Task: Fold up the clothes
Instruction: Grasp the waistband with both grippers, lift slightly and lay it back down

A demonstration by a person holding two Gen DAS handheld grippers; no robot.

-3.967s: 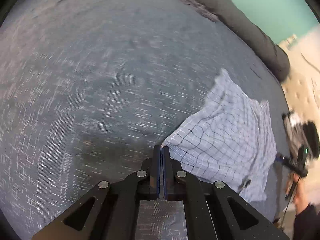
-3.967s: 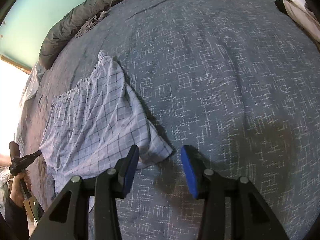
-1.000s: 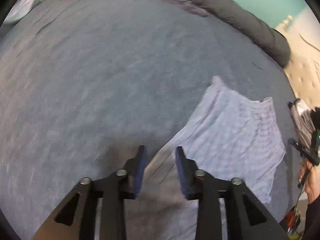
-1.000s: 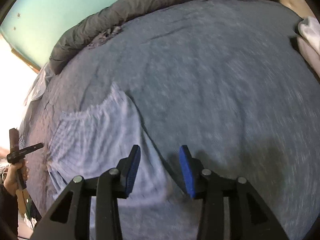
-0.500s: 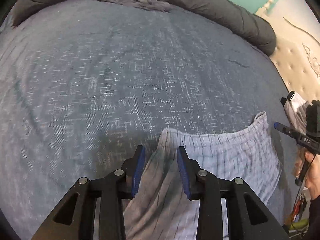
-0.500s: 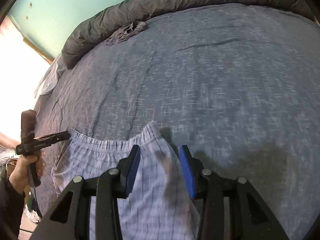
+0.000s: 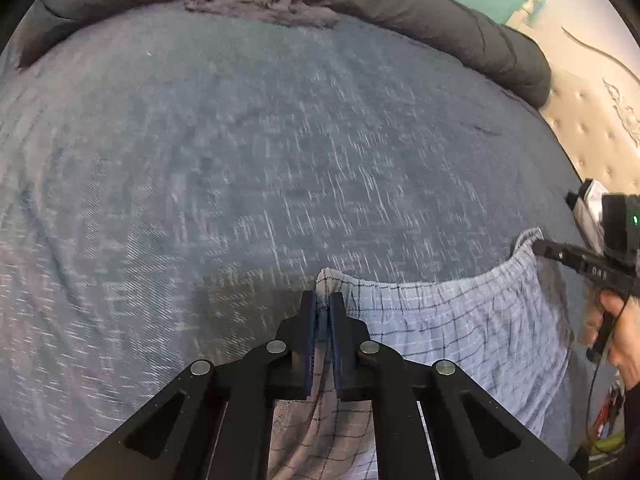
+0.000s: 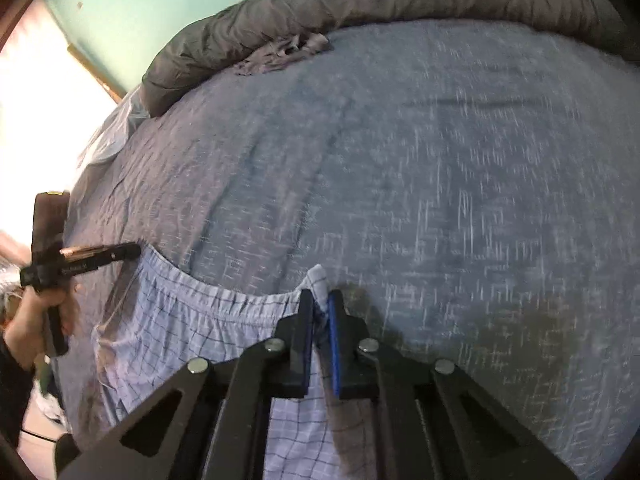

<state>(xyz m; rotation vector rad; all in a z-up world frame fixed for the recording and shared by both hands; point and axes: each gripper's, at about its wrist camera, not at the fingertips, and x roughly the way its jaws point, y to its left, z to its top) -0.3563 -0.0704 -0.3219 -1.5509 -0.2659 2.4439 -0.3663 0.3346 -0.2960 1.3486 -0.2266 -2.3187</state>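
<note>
A light blue checked garment (image 7: 460, 320) with a gathered waistband lies on the blue-grey bedcover (image 7: 240, 160). My left gripper (image 7: 323, 300) is closing on the waistband's left corner, and the pads pinch the cloth. In the right wrist view the same garment (image 8: 192, 320) stretches to the left. There my right gripper (image 8: 320, 298) is closing on the waistband's right corner, cloth pressed between its blue pads. Each wrist view also shows the other gripper, held in a hand, at the far corner: the right gripper (image 7: 538, 245) and the left gripper (image 8: 134, 249).
A rolled dark grey duvet (image 7: 400, 12) runs along the bed's far edge, with a crumpled grey cloth (image 7: 260, 4) in front of it. A tufted beige headboard (image 7: 592, 120) stands to the right. A bright window (image 8: 36, 100) lies left of the bed.
Both grippers, open over the waistband corners half a second ago, now pinch the cloth. Over the last second both swept across the garment to its waistband edge.
</note>
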